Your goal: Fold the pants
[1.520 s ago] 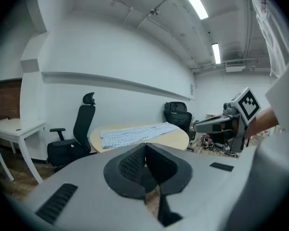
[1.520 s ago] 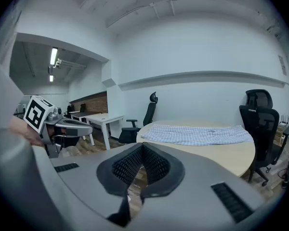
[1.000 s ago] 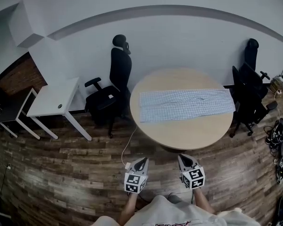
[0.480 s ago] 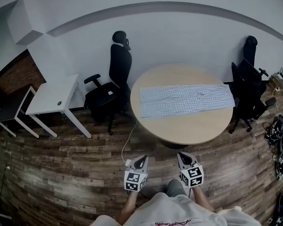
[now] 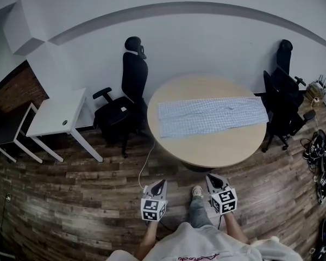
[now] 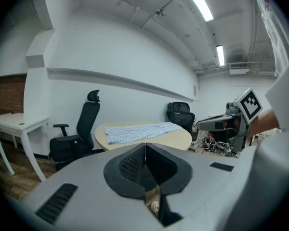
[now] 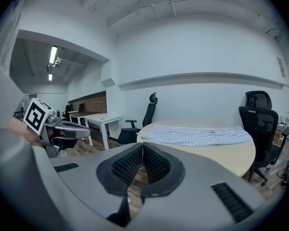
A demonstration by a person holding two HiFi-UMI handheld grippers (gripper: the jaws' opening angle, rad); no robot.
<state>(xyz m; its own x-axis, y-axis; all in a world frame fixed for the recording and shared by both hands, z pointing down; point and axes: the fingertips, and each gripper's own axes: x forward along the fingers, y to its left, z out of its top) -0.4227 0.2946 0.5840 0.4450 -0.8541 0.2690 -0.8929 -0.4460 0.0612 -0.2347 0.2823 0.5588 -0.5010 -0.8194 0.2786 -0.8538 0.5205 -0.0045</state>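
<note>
Lying flat on table (image 5: 217, 148), pants (image 5: 212, 116) well beyond left gripper (image 5: 162, 182) and right gripper (image 5: 211, 178), jaws closed, empty

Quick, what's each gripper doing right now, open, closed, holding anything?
Left gripper: closed, holding nothing.
Right gripper: closed, holding nothing.

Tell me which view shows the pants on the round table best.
The head view: it looks down on the pants, showing their full length spread flat across the table. Both gripper views see them from low and far, as a thin foreshortened strip.
</note>
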